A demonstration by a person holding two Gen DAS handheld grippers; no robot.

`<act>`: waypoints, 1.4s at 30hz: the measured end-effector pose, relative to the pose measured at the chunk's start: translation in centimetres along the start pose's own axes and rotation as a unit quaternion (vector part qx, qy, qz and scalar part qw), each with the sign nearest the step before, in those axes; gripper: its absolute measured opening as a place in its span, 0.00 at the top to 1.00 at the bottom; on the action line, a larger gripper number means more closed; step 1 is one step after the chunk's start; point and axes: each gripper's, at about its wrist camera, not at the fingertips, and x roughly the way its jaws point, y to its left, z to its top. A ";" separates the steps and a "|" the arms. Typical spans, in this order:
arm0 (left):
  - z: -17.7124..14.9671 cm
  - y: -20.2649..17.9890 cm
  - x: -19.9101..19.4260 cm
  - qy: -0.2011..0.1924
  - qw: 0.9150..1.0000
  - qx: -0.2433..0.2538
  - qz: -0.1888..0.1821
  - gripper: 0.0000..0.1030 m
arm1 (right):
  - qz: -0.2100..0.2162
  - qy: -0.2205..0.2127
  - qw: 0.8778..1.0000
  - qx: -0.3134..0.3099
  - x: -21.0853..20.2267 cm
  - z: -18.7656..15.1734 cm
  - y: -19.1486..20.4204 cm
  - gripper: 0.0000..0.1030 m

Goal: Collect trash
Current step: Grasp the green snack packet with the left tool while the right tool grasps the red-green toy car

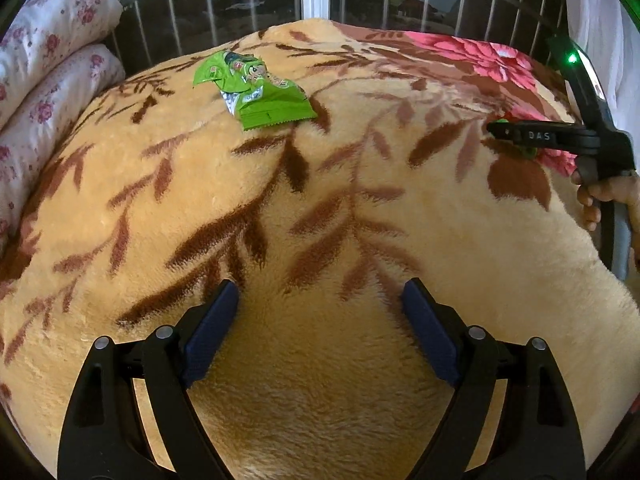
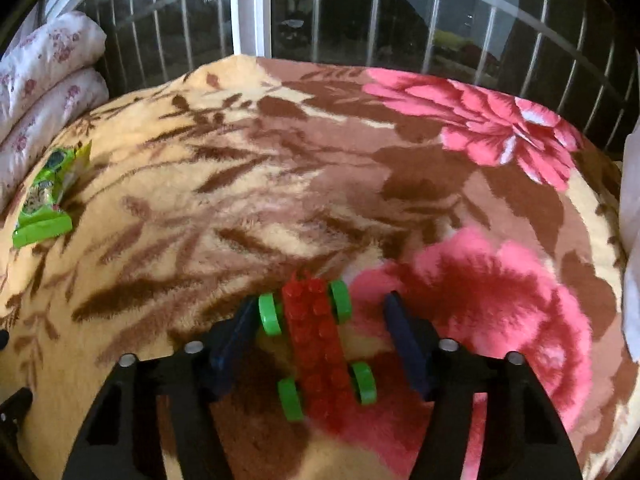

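1. Green snack wrapper (image 1: 252, 90): the trash; lies loose on the floral blanket (image 1: 320, 216), upper centre of the left wrist view.
2. Left gripper (image 1: 320, 332): jaws apart, empty, aimed twd wrapper, prob. lining up a pick.
3. Right gripper (image 2: 322, 336): jaws apart, straddling a red brick toy car (image 2: 320, 344) w/ green wheels, left pad near a wheel, not clamped.

- The blanket (image 1: 320, 208) is thick, fuzzy plush cloth.
- The green wrapper (image 1: 260, 92) is glossy, crinkled plastic film.
- The toy car (image 2: 320, 344) is smooth, shiny plastic.
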 end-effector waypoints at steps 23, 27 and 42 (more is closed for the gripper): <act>4.2 1.8 -1.4 -0.025 0.998 -0.042 0.037 0.19 | 0.100 -0.171 0.974 0.107 -12.6 -6.6 3.9 0.62; 8.7 2.9 0.2 -0.014 0.996 -0.070 0.053 0.19 | 0.118 -0.162 0.972 0.127 -11.9 -7.2 3.3 0.62; 15.2 5.7 9.7 0.037 0.985 -0.121 0.121 0.58 | 0.137 -0.138 0.967 0.165 -10.5 -7.4 1.9 0.62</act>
